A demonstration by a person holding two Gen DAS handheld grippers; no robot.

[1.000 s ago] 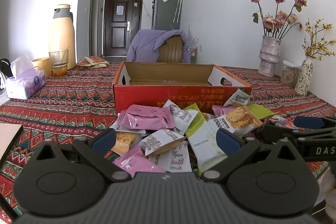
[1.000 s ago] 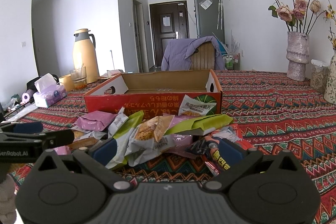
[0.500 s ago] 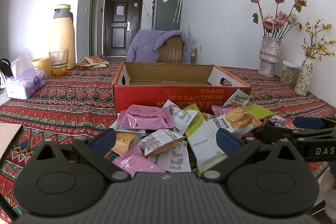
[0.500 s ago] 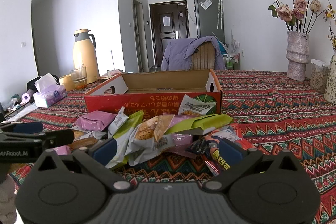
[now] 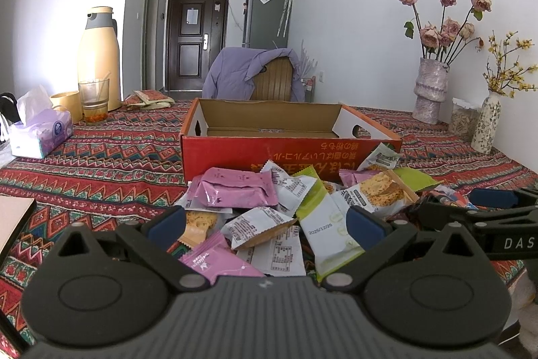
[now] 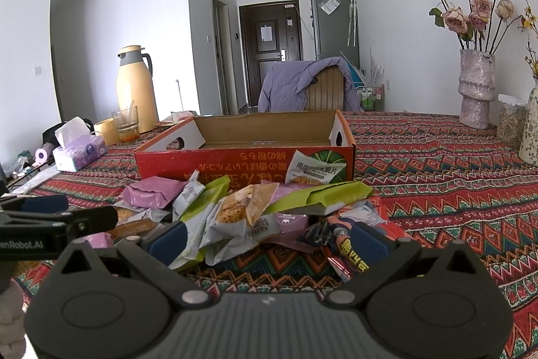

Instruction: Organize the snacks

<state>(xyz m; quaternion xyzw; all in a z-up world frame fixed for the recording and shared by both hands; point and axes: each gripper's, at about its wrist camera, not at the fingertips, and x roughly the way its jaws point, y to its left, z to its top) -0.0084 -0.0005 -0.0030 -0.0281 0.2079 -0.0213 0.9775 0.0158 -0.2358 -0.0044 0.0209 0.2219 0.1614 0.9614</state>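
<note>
A heap of snack packets (image 5: 269, 207) is seen on the patterned tabletop (image 5: 101, 164), just in front of the red cardboard box (image 5: 289, 153). The left gripper (image 5: 265, 224) is held with fingers spread wide, packets lying between them ungrasped. The right gripper (image 6: 267, 236) is likewise spread, packets lying between its fingers (image 6: 168, 236).

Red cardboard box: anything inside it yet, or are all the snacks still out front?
The red cardboard box shows only bare brown walls and a strip of bare floor at the back. Its front wall hides the near floor, so I cannot rule out something there. The snack packets lie piled outside, against its front.
</note>
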